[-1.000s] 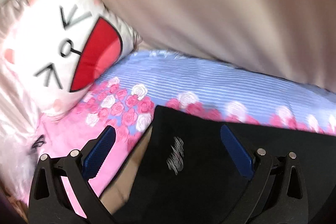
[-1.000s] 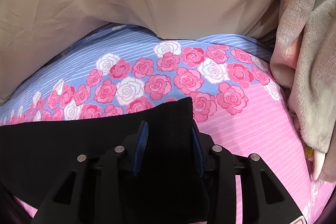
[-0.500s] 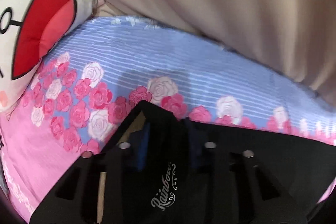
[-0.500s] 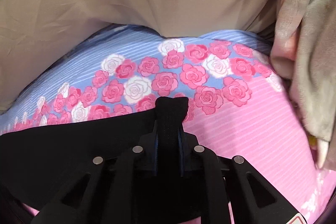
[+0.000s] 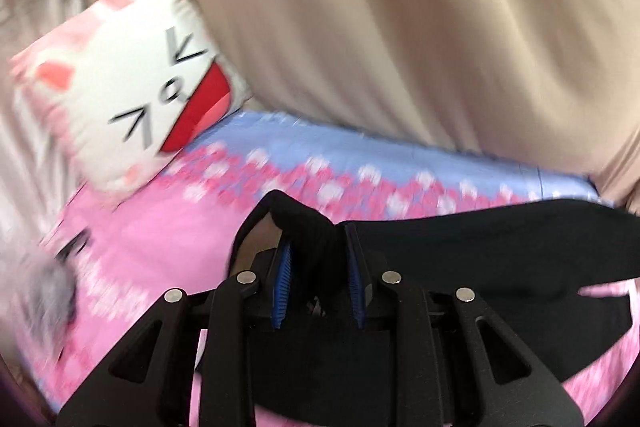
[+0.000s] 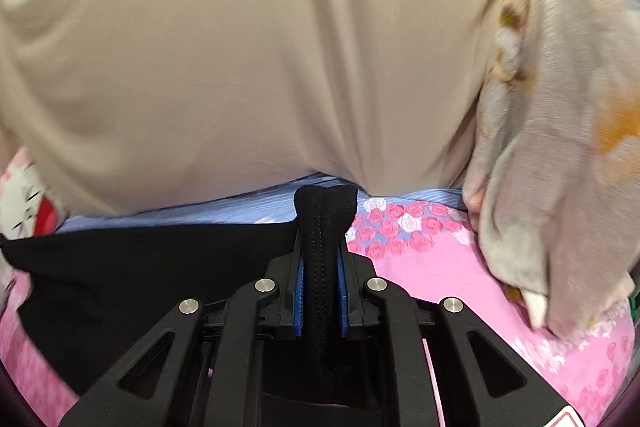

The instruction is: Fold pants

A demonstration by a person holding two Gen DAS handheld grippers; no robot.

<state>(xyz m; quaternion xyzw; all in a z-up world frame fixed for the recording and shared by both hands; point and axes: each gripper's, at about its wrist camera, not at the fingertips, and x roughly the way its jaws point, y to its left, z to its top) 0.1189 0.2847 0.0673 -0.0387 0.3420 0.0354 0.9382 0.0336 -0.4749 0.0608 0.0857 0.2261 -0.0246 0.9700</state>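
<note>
Against beige curtain (image 6: 240,47) and rose-print bed (image 5: 168,235), both pairs of fingers, open a second ago, are now seen clamped on the black pants (image 6: 140,259): left gripper (image 5: 318,267), right gripper (image 6: 322,287), edge lifted, so the fold is judged begun.

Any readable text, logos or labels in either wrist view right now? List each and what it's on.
None can be read.
Cat-face pillow: drawn whiskers, eyes and mouth only, no lettering.
Black pants: no print showing in either view.
Red-edged sticker at the right wrist view's bottom edge: cut off, unreadable.
Dark marks on the pink sheet: too blurred to read.
</note>
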